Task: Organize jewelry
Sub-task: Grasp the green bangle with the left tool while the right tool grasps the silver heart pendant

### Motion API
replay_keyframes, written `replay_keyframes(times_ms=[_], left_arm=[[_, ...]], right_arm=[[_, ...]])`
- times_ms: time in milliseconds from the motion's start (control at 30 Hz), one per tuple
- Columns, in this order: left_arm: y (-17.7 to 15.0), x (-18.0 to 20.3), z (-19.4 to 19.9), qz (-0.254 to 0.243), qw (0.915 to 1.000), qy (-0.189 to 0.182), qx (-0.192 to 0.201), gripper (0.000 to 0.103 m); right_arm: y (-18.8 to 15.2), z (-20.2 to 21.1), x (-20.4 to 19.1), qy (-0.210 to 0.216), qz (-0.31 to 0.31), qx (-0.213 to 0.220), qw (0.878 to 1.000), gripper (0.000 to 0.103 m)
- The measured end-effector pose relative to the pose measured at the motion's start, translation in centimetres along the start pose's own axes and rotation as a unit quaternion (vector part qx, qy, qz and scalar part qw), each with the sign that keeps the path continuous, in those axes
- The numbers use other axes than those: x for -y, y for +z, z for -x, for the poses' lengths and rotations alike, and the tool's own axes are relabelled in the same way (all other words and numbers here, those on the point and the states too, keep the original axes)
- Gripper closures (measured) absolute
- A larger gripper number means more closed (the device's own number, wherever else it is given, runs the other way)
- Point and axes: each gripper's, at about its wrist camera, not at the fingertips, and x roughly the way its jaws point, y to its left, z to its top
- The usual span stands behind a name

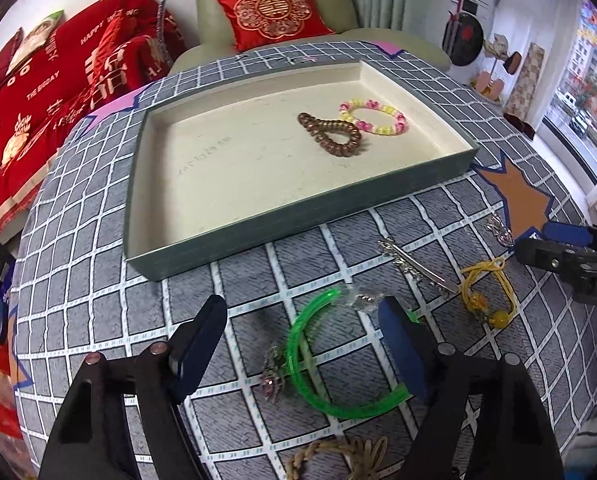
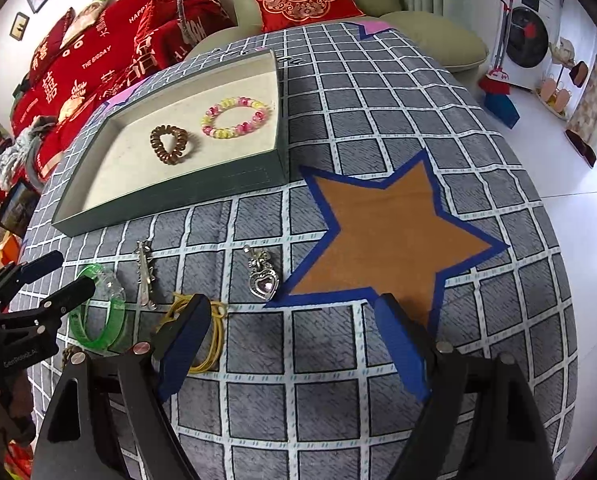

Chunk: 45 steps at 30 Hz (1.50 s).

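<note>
tray: a shallow rectangular grey-green box (image 1: 298, 216) with a cream lining, lying flat on the checked cloth
spiral tie: a brown coiled hair tie (image 1: 330, 133) lying inside the tray, pinched into a teardrop loop
bead bracelet: a pink and yellow beaded ring (image 1: 374, 117) lying flat at the tie's 1 o'clock, touching it
bangle: a translucent green plastic hoop (image 1: 318, 360) lying on the cloth at the tray's 6 o'clock
brooch: a small pink-stoned metal piece (image 1: 273, 376) sitting at the bangle's 9 o'clock
hair clip: a slim silver bar (image 1: 416, 268) lying at the bangle's 1 o'clock
yellow cord: a looped string with amber beads (image 1: 486, 292) lying at the clip's 3 o'clock
heart pendant: a silver heart with a pink stone (image 2: 261, 278) lying at the cord's 1 o'clock
woven cord: a tan braided loop (image 1: 338, 456) lying at the bangle's 6 o'clock
</note>
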Motion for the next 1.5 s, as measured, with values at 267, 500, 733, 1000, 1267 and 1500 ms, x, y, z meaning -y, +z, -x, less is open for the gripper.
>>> replay_keyframes(times_ms=[267, 500, 733, 1000, 1267, 1500], left_arm=[[0.0, 1.1, -1.3, -0.025, 0.9994, -0.008, -0.023, 0.03], [-0.2, 1.6, -1.4, -0.036, 0.9989, -0.014, -0.024, 0.038], [-0.1, 1.8, -1.3, -0.046, 0.9984, -0.023, -0.023, 0.059], [-0.2, 1.7, -0.5, -0.048, 0.9985, -0.025, -0.008, 0.083], [0.5, 1.1, 1.6, -0.025, 0.9986, -0.042, 0.018, 0.085], [0.7, 1.1, 2.7, -0.027, 0.9991, -0.017, 0.028, 0.084]], right_arm=[[0.4, -1.1, -0.6, -0.01, 0.006, 0.003, 1.0, 0.022], [0.7, -1.5, -2.0, -0.034, 0.039, 0.01, 0.999, 0.032], [0.4, -1.7, -3.4, -0.058, 0.077, 0.014, 0.995, 0.045], [0.7, -1.5, -3.6, -0.049, 0.078, 0.01, 0.996, 0.084], [1.2, 0.2, -1.9, -0.01, 0.035, 0.026, 0.999, 0.084], [2.0, 2.0, -1.0, 0.009, 0.02, 0.04, 0.999, 0.084]])
